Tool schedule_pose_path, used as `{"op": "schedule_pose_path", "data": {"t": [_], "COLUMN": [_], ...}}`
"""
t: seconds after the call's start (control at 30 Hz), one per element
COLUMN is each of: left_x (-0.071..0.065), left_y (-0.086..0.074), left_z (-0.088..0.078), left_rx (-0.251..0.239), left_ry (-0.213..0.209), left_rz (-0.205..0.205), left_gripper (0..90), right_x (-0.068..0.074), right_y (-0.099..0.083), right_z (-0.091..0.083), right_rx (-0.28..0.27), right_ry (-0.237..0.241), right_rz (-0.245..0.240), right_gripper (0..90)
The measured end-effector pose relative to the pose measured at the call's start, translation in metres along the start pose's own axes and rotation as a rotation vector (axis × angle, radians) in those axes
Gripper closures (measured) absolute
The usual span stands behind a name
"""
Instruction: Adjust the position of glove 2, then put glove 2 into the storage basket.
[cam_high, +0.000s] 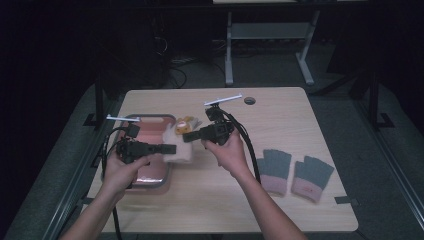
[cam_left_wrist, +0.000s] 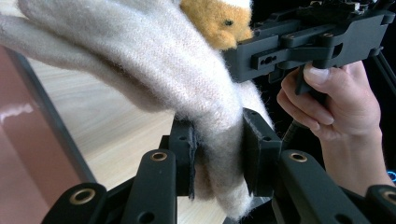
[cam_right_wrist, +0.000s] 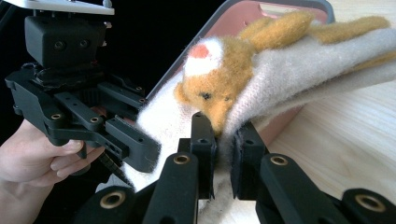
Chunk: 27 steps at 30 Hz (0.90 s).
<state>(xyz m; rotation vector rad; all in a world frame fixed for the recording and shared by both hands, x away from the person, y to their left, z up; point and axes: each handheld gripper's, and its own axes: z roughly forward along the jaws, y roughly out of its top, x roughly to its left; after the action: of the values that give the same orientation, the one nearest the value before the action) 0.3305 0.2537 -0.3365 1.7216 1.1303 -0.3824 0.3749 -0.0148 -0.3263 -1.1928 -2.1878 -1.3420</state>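
A cream woolly mitten (cam_high: 181, 148) with an orange plush animal face (cam_right_wrist: 219, 79) hangs between both grippers above the table, beside a pink tray (cam_high: 150, 172). My left gripper (cam_high: 169, 148) is shut on the mitten; in the left gripper view its pads (cam_left_wrist: 184, 149) pinch the cream fabric (cam_left_wrist: 154, 65). My right gripper (cam_high: 189, 136) is shut on the same mitten; in the right gripper view its pads (cam_right_wrist: 205, 144) clamp the edge under the orange face. The orange face (cam_left_wrist: 217, 21) also shows in the left gripper view, next to the right gripper's body (cam_left_wrist: 303, 44).
A pair of grey fingerless gloves with pink cuffs (cam_high: 294, 172) lies on the wooden table (cam_high: 225, 210) at the right. The pink tray has a grey rim (cam_right_wrist: 210, 28). A dark round hole (cam_high: 249, 100) sits near the table's far edge.
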Motion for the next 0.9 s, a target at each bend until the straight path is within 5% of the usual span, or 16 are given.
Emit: {"op": "schedule_pose_path", "data": {"t": [0.9], "left_x": [0.027], "left_y": [-0.004], "left_z": [-0.056], "left_rx": [-0.061], "left_ry": [0.041], "left_rz": [-0.038], "left_gripper": [68.9], "right_x": [0.022], "right_y": [0.031], "right_z": [0.052], "right_rx": [0.027], "right_ry": [0.075], "right_rz": [-0.009], "right_gripper": [81.3]}}
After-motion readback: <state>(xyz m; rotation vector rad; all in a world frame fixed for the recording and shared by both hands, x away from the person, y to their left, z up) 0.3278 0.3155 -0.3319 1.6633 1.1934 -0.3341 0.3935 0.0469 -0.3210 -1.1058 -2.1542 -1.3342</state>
